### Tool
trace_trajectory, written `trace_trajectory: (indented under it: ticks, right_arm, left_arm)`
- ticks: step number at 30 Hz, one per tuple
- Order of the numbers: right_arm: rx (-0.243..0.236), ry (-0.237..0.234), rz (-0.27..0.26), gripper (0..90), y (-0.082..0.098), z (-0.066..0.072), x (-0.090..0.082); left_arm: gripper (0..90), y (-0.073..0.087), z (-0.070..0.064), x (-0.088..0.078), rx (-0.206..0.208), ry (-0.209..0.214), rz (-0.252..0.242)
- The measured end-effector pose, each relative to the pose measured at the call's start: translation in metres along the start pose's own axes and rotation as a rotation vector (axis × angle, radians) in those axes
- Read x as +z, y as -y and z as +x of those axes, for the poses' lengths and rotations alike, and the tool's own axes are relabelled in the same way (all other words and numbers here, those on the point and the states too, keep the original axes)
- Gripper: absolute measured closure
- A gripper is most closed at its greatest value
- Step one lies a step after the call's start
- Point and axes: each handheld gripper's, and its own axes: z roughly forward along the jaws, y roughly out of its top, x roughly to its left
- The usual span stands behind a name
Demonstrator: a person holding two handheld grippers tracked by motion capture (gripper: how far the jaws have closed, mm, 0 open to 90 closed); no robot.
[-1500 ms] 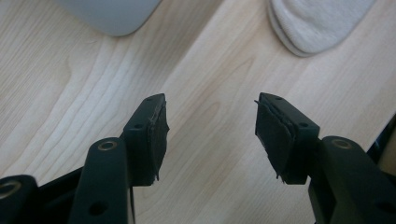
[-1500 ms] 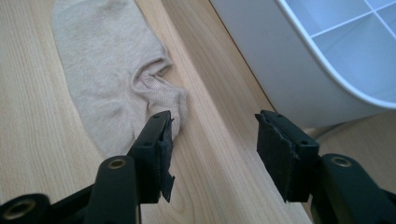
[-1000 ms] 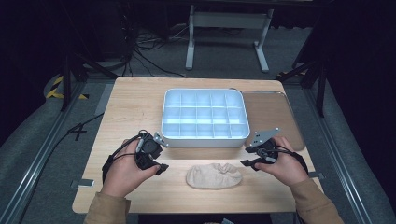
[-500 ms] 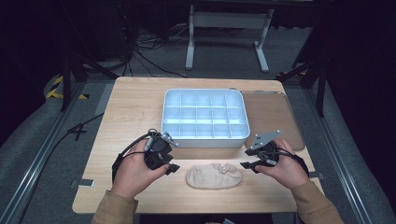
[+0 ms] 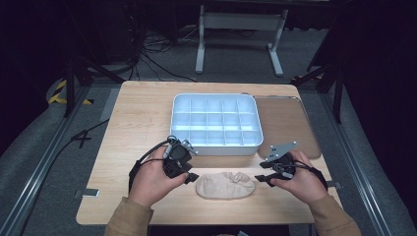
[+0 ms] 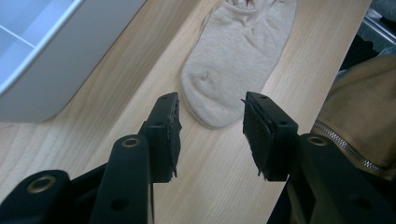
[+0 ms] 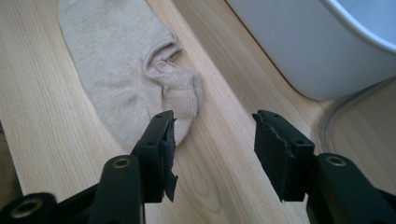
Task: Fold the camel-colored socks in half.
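A beige ankle sock (image 5: 225,185) lies flat on the wooden table near its front edge, between my two grippers. My left gripper (image 5: 191,176) is at the sock's left end, open; its jaws have just been closing. In the left gripper view (image 6: 210,100) the sock's (image 6: 238,46) rounded end lies between the jaw tips, and the pads stand clear of it. My right gripper (image 5: 261,173) stands open at the sock's right end, its jaws slightly narrowed. In the right gripper view (image 7: 212,116) the sock's (image 7: 121,70) opening lies by one jaw, with bare wood between the pads.
A white compartment tray (image 5: 216,147) stands just behind the sock, close to both grippers (image 6: 60,60) (image 7: 303,51). A flat brown lid (image 5: 287,125) lies to its right. A tan sleeve (image 6: 364,116) is at the table's front edge. Bare table (image 5: 137,123) lies to the left.
My left hand has moved right, bringing its gripper up to the sock's left end. The right gripper and the sock have stayed in place.
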Motion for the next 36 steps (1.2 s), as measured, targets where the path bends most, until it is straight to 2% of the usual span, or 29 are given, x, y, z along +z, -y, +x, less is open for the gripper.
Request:
trace_trajectory:
  ticks: [5, 8, 11, 12, 17, 20, 23, 28, 32, 36]
  right_arm:
    - [0.006, 0.004, -0.001, 48.5, 0.001, 0.001, -0.002]
    - [0.006, 0.002, -0.001, 48.4, 0.002, 0.001, -0.002]
    - [0.008, 0.006, 0.001, 48.2, 0.002, 0.001, 0.000]
    - [0.006, -0.005, 0.001, 48.1, 0.002, 0.001, 0.001]
    - [0.000, -0.006, 0.012, 48.1, 0.001, 0.003, 0.004]
    - [-0.004, -0.008, 0.013, 47.9, 0.001, 0.004, 0.005]
    - [-0.007, -0.009, 0.014, 47.9, 0.001, 0.005, 0.006]
    - [-0.012, -0.013, 0.021, 47.9, 0.000, 0.007, 0.008]
    - [-0.019, -0.021, 0.025, 47.9, -0.001, 0.008, 0.009]
    - [-0.026, -0.017, 0.028, 47.9, -0.001, 0.010, 0.010]
  left_arm:
    - [60.5, -0.002, 0.001, 0.014, -0.040, 0.006, 0.003]
    - [61.0, -0.004, 0.001, 0.022, -0.047, 0.016, 0.015]
    - [61.0, -0.007, -0.002, 0.038, -0.052, 0.014, 0.047]
    - [60.8, -0.008, -0.003, 0.045, -0.048, 0.011, 0.069]
    - [62.6, -0.008, -0.002, 0.055, -0.060, -0.034, 0.103]
    - [63.2, -0.006, 0.000, 0.062, -0.097, -0.037, 0.139]
    - [63.2, -0.004, 0.002, 0.068, -0.113, -0.034, 0.171]
    - [63.5, -0.004, 0.002, 0.076, -0.109, -0.038, 0.209]
    - [63.6, -0.004, 0.001, 0.080, -0.102, -0.035, 0.217]
    - [63.6, -0.005, -0.002, 0.083, -0.087, -0.049, 0.227]
